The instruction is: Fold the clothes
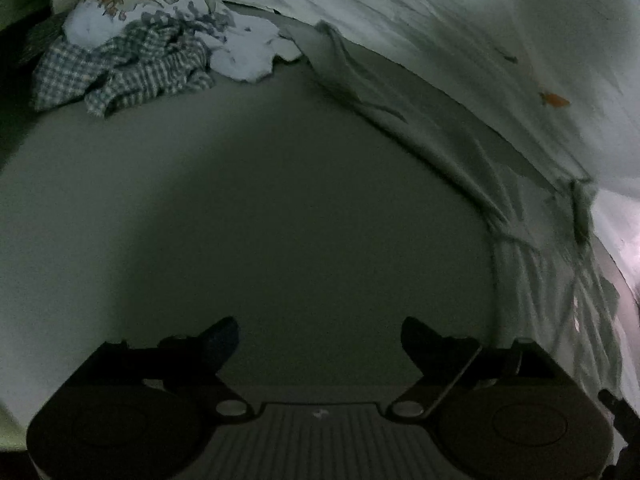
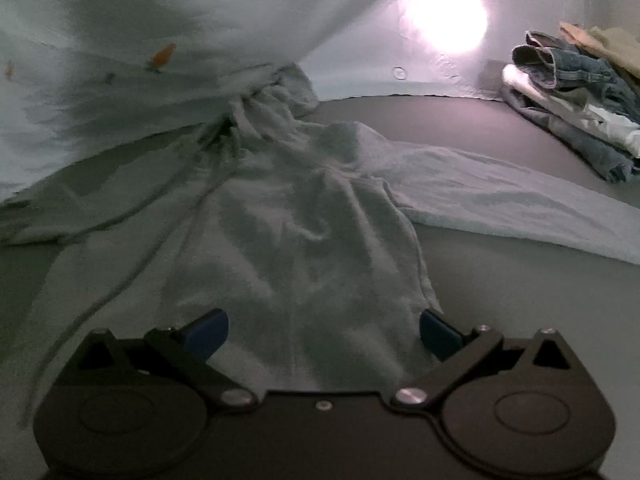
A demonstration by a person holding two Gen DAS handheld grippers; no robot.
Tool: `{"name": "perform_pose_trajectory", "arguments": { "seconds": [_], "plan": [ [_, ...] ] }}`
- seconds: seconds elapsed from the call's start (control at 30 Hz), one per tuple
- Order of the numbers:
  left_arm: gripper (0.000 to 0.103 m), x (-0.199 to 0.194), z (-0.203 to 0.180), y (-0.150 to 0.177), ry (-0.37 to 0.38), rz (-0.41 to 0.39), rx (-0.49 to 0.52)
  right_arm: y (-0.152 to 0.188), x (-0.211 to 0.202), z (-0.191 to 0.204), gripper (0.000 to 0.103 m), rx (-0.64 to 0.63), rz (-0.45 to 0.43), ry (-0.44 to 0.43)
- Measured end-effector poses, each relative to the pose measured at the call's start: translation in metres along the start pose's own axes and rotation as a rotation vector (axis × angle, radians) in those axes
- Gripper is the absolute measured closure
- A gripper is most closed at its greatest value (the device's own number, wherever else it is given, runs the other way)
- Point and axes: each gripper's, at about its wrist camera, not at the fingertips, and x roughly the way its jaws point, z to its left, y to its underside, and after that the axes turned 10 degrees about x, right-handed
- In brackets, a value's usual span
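Note:
A pale grey-green garment (image 2: pixel 304 216) lies crumpled on the grey table, one long part (image 2: pixel 500 200) stretched out to the right. My right gripper (image 2: pixel 324 330) hovers over its near end, jaws wide open, the cloth lying below and between the blue pads (image 2: pixel 208 332) without being pinched. In the left wrist view the same garment (image 1: pixel 532 240) runs along the right side. My left gripper (image 1: pixel 320 340) stands open over bare table, to the left of the garment, with nothing between its fingers.
A heap of unfolded clothes, checked and flowered (image 1: pixel 132 52), sits at the far left of the table (image 1: pixel 240 200). A stack of folded jeans and other clothes (image 2: pixel 576 96) stands at the far right. A pale printed cloth backdrop (image 2: pixel 120 40) hangs behind, with a bright light spot (image 2: pixel 444 16).

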Motion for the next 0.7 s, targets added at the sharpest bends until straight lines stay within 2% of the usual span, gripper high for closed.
{"name": "perform_pose_trajectory", "arguments": {
  "seconds": [0.07, 0.17, 0.3, 0.53, 0.6, 0.67, 0.7],
  "plan": [
    [0.01, 0.014, 0.007, -0.018, -0.007, -0.003, 0.006, 0.005, 0.012, 0.006, 0.0, -0.007, -0.034, 0.066],
    [0.008, 0.038, 0.019, -0.051, -0.025, -0.01, -0.009, 0.012, 0.015, 0.012, 0.0, -0.011, -0.103, 0.097],
    [0.008, 0.07, 0.036, -0.099, 0.024, -0.021, -0.051, 0.011, 0.013, 0.011, 0.0, -0.001, -0.104, 0.095],
    [0.008, 0.126, 0.03, -0.185, 0.025, -0.116, 0.033, 0.011, 0.014, 0.013, 0.0, 0.0, -0.106, 0.108],
    [0.008, 0.137, 0.03, -0.207, 0.054, -0.142, 0.033, 0.011, 0.015, 0.014, 0.0, 0.002, -0.107, 0.112],
    [0.016, 0.146, 0.031, -0.222, 0.094, -0.16, 0.006, 0.011, 0.016, 0.014, 0.0, 0.002, -0.108, 0.115],
    [0.029, 0.15, 0.031, -0.228, 0.104, -0.166, -0.008, 0.011, 0.016, 0.015, 0.0, 0.002, -0.108, 0.116]
  ]
}}
